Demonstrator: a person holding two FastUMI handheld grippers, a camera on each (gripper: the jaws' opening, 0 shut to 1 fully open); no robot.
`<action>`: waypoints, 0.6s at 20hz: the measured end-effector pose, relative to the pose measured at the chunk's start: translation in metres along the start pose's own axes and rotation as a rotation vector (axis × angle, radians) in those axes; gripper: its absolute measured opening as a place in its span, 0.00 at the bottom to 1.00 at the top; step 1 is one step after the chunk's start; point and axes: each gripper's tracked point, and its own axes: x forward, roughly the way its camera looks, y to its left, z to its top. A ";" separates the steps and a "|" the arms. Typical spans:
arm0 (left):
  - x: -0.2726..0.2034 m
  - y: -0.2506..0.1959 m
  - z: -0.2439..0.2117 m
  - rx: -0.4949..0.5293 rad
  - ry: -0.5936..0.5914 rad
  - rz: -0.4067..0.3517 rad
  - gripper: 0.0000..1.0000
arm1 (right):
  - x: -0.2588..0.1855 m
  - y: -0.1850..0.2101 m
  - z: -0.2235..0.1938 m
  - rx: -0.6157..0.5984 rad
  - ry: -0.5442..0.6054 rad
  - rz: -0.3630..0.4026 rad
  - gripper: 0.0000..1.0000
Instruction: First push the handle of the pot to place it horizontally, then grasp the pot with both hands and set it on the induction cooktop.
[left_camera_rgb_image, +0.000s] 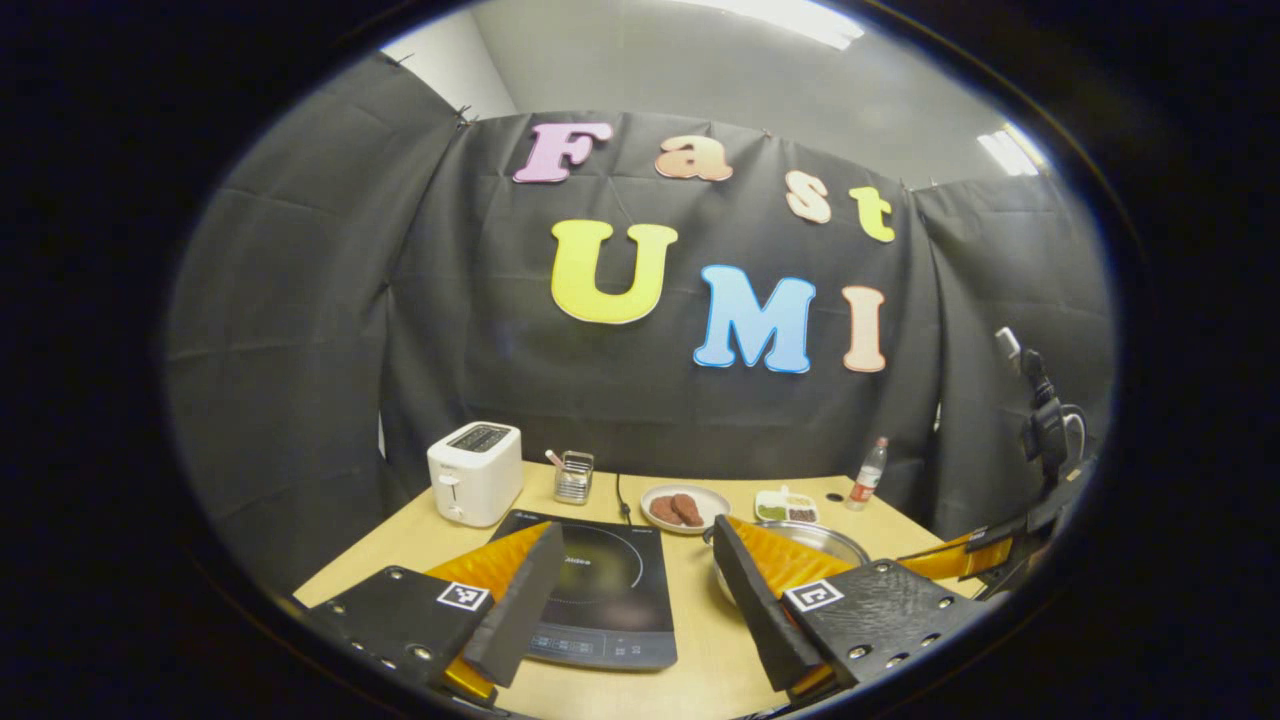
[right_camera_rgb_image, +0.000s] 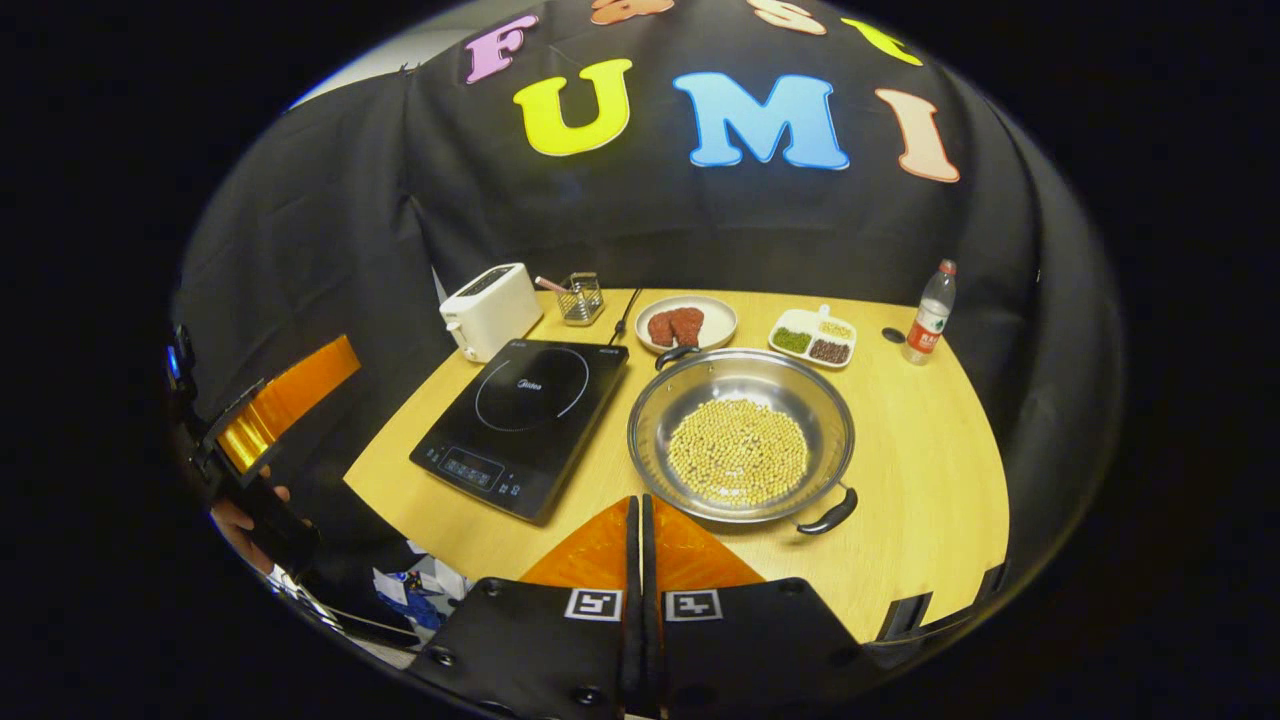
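Observation:
A steel pot (right_camera_rgb_image: 740, 435) holding pale beans stands on the wooden table (right_camera_rgb_image: 930, 450), right of the black induction cooktop (right_camera_rgb_image: 525, 420). One black pot handle (right_camera_rgb_image: 828, 515) points near-right, the other (right_camera_rgb_image: 675, 353) far-left, so they lie on a diagonal. My right gripper (right_camera_rgb_image: 640, 505) is shut on nothing, its tips just short of the pot's near rim. My left gripper (left_camera_rgb_image: 637, 528) is open above the table's near edge, with the cooktop (left_camera_rgb_image: 600, 580) between its fingers and the pot (left_camera_rgb_image: 825, 540) partly hidden behind one finger. The left gripper (right_camera_rgb_image: 285, 400) also hangs off the table's left side.
Along the back stand a white toaster (right_camera_rgb_image: 490, 310), a wire utensil holder (right_camera_rgb_image: 582, 297), a plate of meat (right_camera_rgb_image: 685, 325), a divided dish (right_camera_rgb_image: 812, 338) and a bottle (right_camera_rgb_image: 928, 315). The cooktop's cord (right_camera_rgb_image: 622, 318) runs backward. The right gripper (left_camera_rgb_image: 985, 548) hovers at the table's right.

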 end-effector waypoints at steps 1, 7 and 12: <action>0.000 0.001 0.002 0.011 0.002 0.004 0.89 | 0.002 -0.001 -0.006 0.009 0.018 0.003 0.02; 0.005 -0.014 0.013 0.034 0.009 0.016 0.90 | 0.022 -0.027 -0.040 0.050 0.138 0.028 0.02; 0.007 -0.028 0.006 0.030 0.057 0.053 0.89 | 0.047 -0.060 -0.064 0.080 0.231 0.025 0.02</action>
